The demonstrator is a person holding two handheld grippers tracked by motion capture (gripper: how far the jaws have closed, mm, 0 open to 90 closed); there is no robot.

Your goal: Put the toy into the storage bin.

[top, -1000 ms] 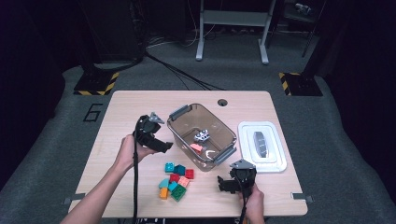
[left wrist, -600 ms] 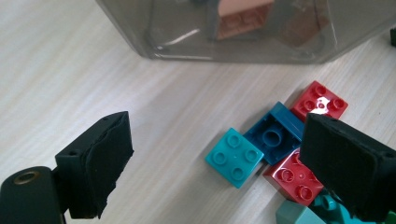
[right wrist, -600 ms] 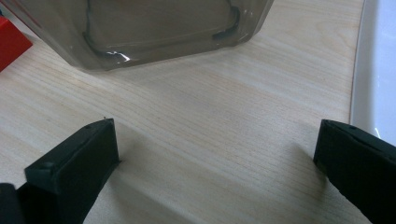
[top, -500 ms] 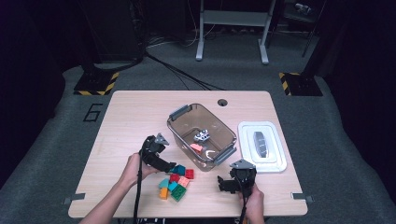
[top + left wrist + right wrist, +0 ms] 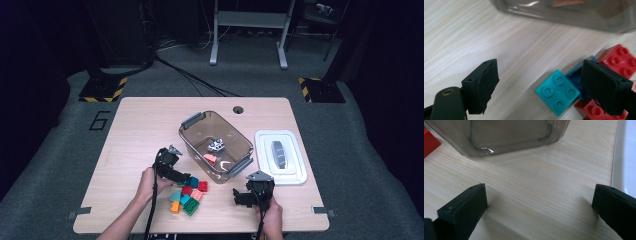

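High view: wooden table (image 5: 135, 130); clear plastic bin (image 5: 216, 145) at centre, white lid (image 5: 280, 157) at its 3 o'clock; cluster of toy bricks (image 5: 187, 196) at the bin's 7 o'clock. Left gripper (image 5: 186, 177) low at the cluster's 11 o'clock edge; right gripper (image 5: 239, 196) rests well apart at the cluster's 3 o'clock, so the left hand is nearer. Left gripper view: jaws apart, having just been closing a little, nothing pressed; teal brick (image 5: 557, 92), square and flat, studs up, lies between them toward the 4 o'clock jaw, red brick (image 5: 617, 58) beyond. Right gripper view: jaws wide apart over bare wood, bin wall at 12 o'clock.
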